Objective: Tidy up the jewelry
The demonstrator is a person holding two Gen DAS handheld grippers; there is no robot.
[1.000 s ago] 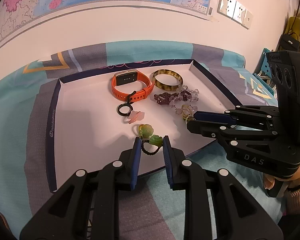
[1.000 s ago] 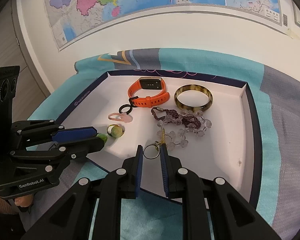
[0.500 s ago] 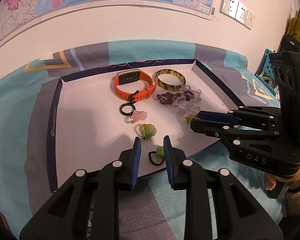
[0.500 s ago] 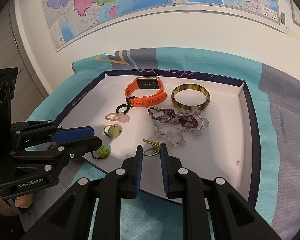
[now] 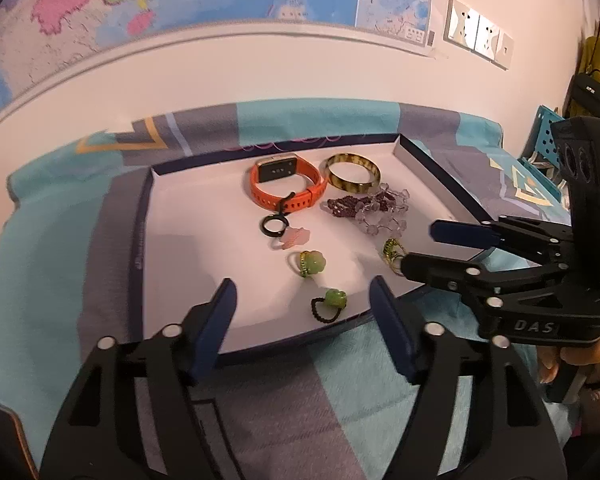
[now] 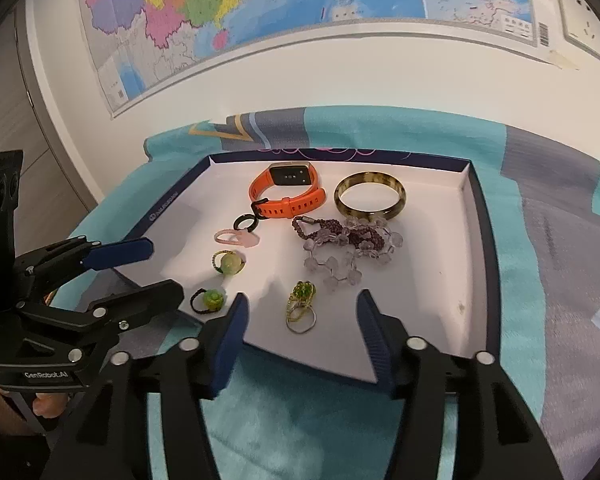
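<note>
Two rings, a green-bead one [image 5: 329, 303] and a gold one [image 6: 300, 307], now lie released at the tray's [image 6: 428, 320] near edge, since both the left gripper [image 5: 302, 306] and right gripper [image 6: 302, 318] jaws are opening, empty.

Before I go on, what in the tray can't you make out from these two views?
- Left wrist view: gold ring with green stones, partly behind the right claw.
- Both views: orange watch's screen, too small to read.
- Right wrist view: tray's near-left corner, behind the left claw.
</note>
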